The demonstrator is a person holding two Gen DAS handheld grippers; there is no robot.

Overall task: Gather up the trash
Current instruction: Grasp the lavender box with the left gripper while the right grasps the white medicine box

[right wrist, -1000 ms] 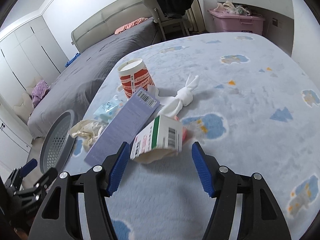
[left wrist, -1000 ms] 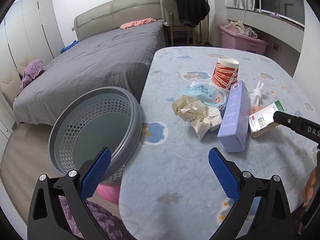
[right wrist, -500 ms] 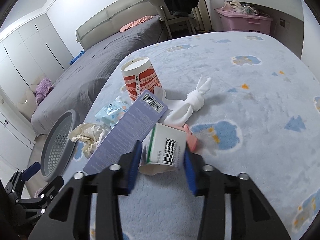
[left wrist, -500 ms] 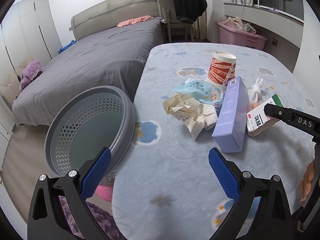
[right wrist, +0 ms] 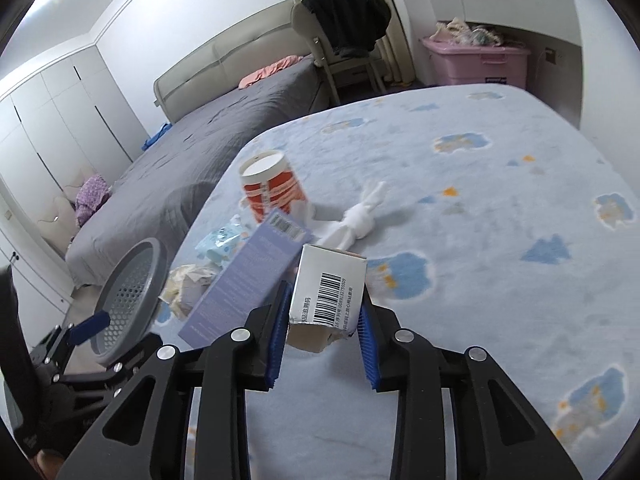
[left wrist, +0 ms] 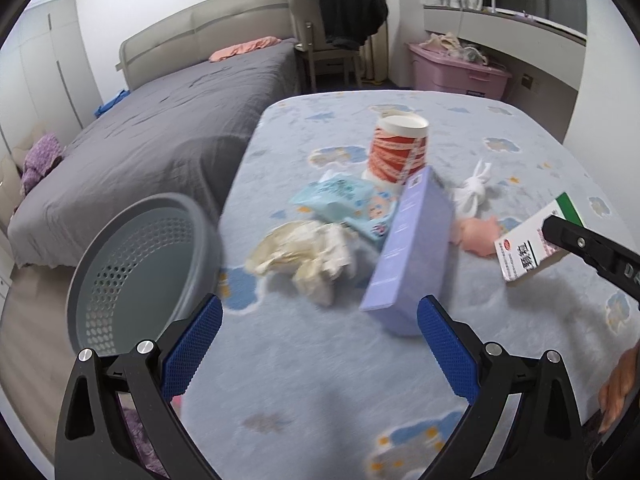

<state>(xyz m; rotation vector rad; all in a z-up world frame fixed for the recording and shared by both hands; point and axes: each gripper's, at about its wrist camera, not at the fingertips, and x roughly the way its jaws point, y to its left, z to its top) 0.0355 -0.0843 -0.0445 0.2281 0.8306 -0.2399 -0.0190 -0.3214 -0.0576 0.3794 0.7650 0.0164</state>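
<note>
The right gripper [right wrist: 322, 330] has just clamped the small white carton [right wrist: 328, 290], lifting it clear for the mesh basket [right wrist: 128, 296] to its left.

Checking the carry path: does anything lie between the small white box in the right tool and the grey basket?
Yes. The purple box and crumpled paper lie on the table between the white box and the basket, which sits beyond the table's edge.

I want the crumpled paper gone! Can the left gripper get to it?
Probably yes. The left gripper is open and empty, and the crumpled beige paper wad lies uncovered ahead of it on the blue patterned blanket, beside the tall lilac box.
</note>
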